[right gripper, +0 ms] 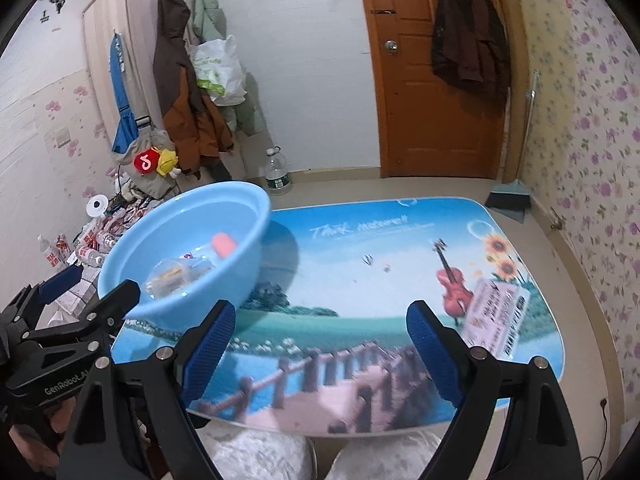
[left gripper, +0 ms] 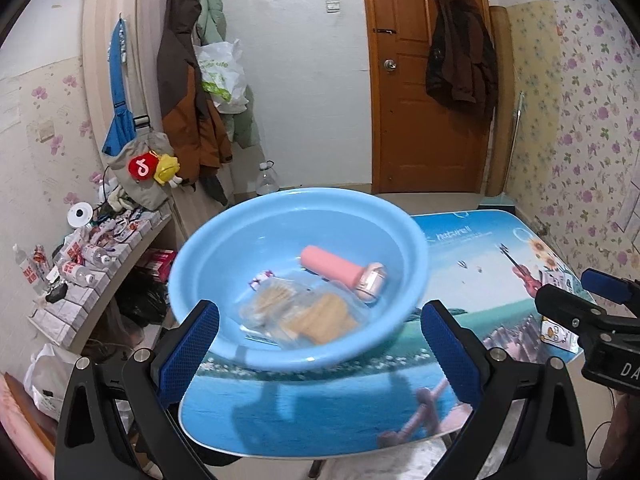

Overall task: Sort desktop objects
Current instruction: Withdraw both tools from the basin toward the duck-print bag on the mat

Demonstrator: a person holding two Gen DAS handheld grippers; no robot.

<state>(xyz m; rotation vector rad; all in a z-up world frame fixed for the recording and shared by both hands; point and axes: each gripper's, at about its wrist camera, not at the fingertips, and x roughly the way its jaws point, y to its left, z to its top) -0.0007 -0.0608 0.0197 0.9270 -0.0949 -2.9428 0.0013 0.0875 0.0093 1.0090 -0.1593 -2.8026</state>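
A light blue basin [left gripper: 256,356] stands on the left part of the picture-printed table [left gripper: 472,280]. It holds a pink cylindrical device [left gripper: 340,272], clear snack packets [left gripper: 304,316] and a small purple-white packet [left gripper: 262,279]. My left gripper [left gripper: 320,344] is open, its fingers either side of the basin's near rim, empty. In the right wrist view the basin [right gripper: 224,208] is at the left and a white printed packet [right gripper: 496,316] lies on the table [right gripper: 360,280] at the right. My right gripper [right gripper: 316,344] is open and empty above the table's near edge.
A low shelf [left gripper: 92,276] crowded with bottles and packets stands left of the table. Coats [left gripper: 188,92] and bags hang on the wall behind. A water bottle [right gripper: 277,172] stands on the floor by the wooden door [right gripper: 432,80]. A dustpan [right gripper: 508,198] lies by the right wall.
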